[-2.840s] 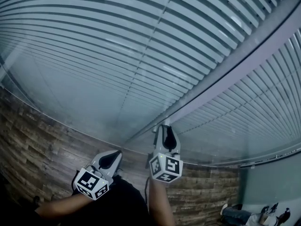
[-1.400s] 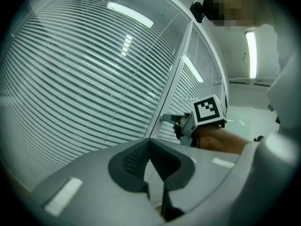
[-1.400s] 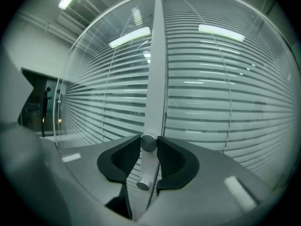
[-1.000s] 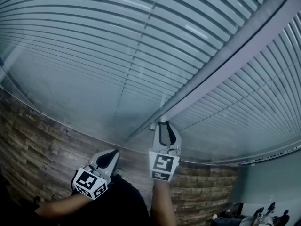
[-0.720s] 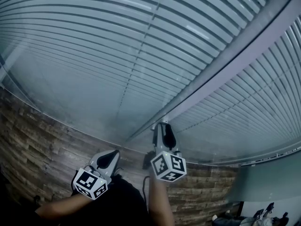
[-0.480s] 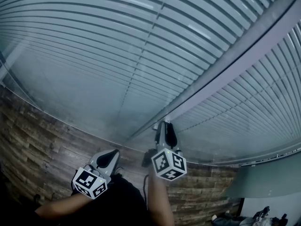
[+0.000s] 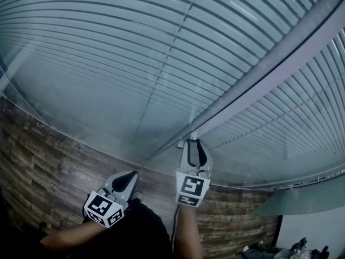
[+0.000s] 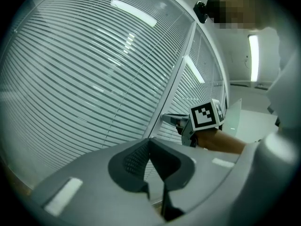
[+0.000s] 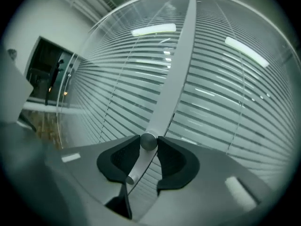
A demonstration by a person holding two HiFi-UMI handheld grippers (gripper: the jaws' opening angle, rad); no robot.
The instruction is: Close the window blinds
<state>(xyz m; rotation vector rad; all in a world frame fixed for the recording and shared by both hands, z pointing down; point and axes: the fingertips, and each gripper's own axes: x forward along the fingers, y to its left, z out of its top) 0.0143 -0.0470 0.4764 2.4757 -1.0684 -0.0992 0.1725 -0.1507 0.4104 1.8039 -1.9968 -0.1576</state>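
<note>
The right hand-held gripper [image 7: 194,142] is squeezing a small round knob [image 9: 148,141] on the grey window post [image 9: 178,74], and its jaws have just been closing in on it. The left hand-held gripper [image 8: 151,143] is waiting lower down on the left, with its jaws pressing together on nothing. The blinds [image 7: 124,53] are hanging behind the glass on both sides of the post.

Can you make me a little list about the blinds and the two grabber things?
blinds: flat slats behind glass, dark gaps between them
knob: small and round, on the grey frame post between two panes
right gripper: jaws have just been closing, now pressed on the knob
left gripper: jaws together, nothing in them, short of the glass
</note>
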